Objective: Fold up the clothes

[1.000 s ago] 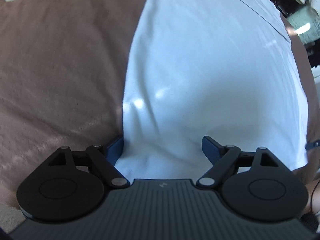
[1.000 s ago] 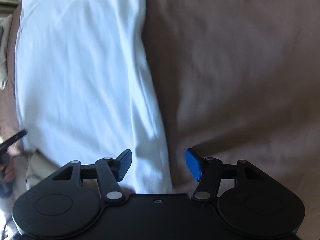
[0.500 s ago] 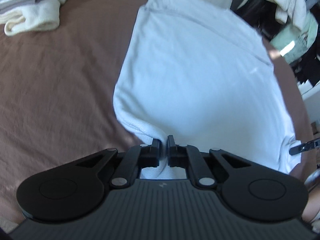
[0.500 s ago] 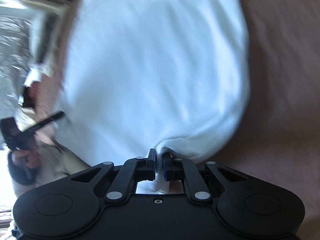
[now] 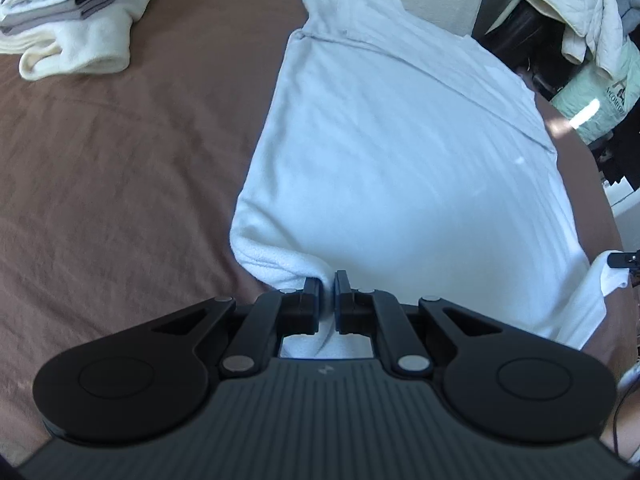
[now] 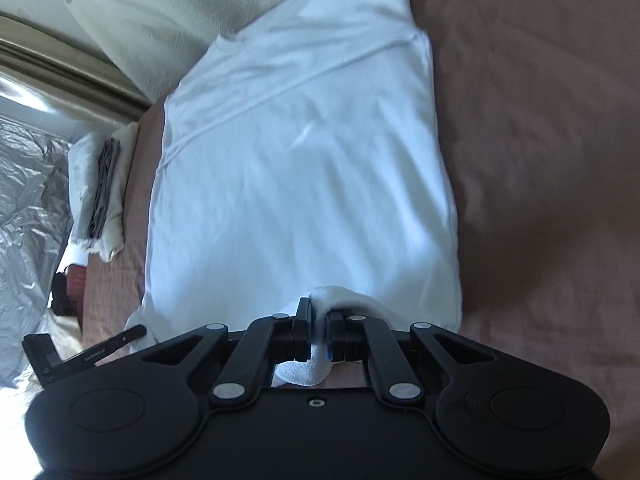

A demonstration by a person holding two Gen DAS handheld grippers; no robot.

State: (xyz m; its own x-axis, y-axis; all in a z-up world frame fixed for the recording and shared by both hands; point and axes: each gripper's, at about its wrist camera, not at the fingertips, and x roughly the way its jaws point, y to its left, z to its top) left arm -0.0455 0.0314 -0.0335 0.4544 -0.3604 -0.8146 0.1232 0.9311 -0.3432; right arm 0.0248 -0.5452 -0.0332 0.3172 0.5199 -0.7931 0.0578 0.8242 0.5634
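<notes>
While the white garment (image 5: 400, 168) lies spread across the brown bedspread (image 5: 120, 152), both claws have hold of its near edge. From the left wrist view, the left gripper (image 5: 327, 296) has its two fingers pressed together on a bunched fold of the cloth at the near left corner, and a tuft of the fabric shows behind the fingers, between the black linkage arms. That corner is rolled up a little off the bedspread, showing a fleecy underside. From the right wrist view, the right gripper (image 6: 318, 332) is likewise pinching the white garment (image 6: 304, 160), its blue-padded fingers squeezed on a wad of cloth near the other near corner, with more cloth poking out below them.

A seam runs across the far part of the garment, which reaches toward a pale wall at the head of the bed. Well apart from it, at the far left corner of the bedspread, sits a stack of folded laundry (image 5: 68, 12) in cream and grey. Off the right side of the bed, a heap of pale clothes (image 5: 580, 20) hangs over something dark.
</notes>
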